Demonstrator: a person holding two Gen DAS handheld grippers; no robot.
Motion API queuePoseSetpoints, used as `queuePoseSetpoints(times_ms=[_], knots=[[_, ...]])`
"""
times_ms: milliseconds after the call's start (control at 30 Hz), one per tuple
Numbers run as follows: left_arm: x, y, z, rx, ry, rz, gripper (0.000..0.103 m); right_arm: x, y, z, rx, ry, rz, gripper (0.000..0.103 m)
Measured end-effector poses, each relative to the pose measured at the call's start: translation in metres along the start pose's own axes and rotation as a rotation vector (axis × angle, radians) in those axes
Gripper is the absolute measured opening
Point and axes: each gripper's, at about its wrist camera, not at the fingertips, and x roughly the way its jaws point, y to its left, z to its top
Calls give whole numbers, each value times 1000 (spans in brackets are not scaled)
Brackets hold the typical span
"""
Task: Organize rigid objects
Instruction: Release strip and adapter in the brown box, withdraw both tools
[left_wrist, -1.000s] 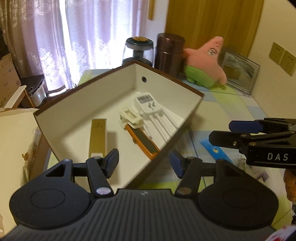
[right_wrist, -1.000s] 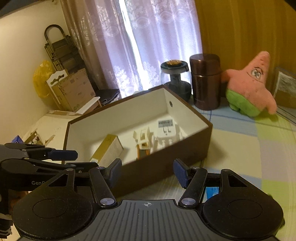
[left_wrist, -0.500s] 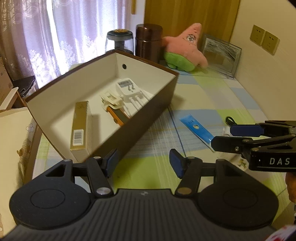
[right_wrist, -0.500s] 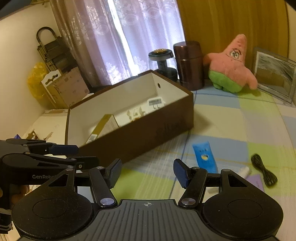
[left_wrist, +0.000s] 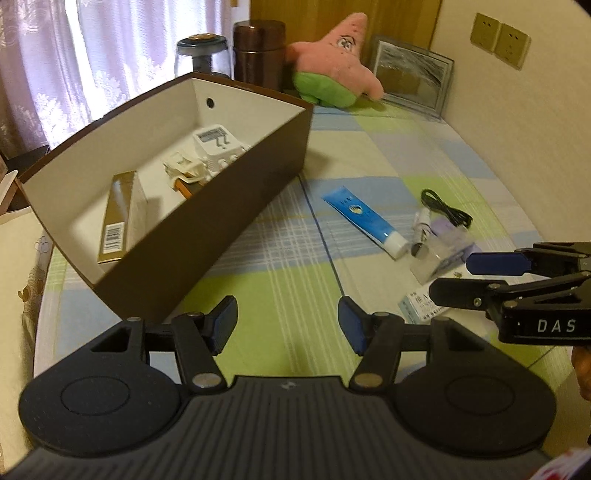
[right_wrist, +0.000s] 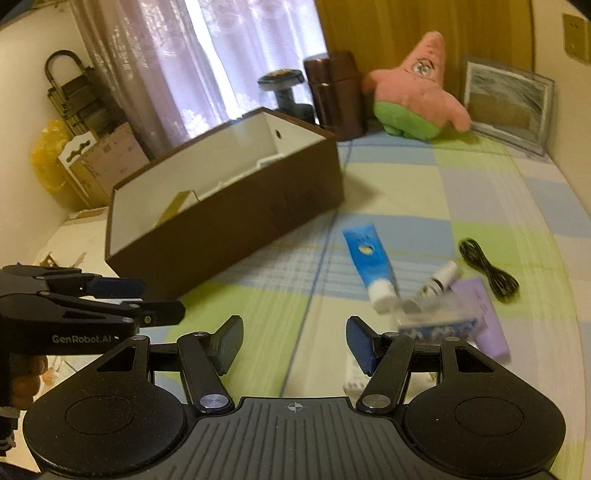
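Both my claws, left (left_wrist: 288, 320) and right (right_wrist: 294, 343), gape empty over bare cloth (left_wrist: 295, 295) beside the box (left_wrist: 207, 236).

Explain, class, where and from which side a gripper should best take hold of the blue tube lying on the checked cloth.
Probably across the flat blue body of the blue tube, from above, fingers straddling its narrow width. It lies flat, and the body's long sides are clear; its white cap end lies close to the small bottle, leaving less room.
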Motion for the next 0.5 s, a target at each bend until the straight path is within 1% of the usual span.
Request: queuePoseSetpoints(times_ms=[167,500], knots=[[4,-12,-3,26,15,-15,56,-7,-10,-14,23,19,-14,59],[15,-37,-5,82,40,-61,56,-19,-26,-29,57,29,-55,59]])
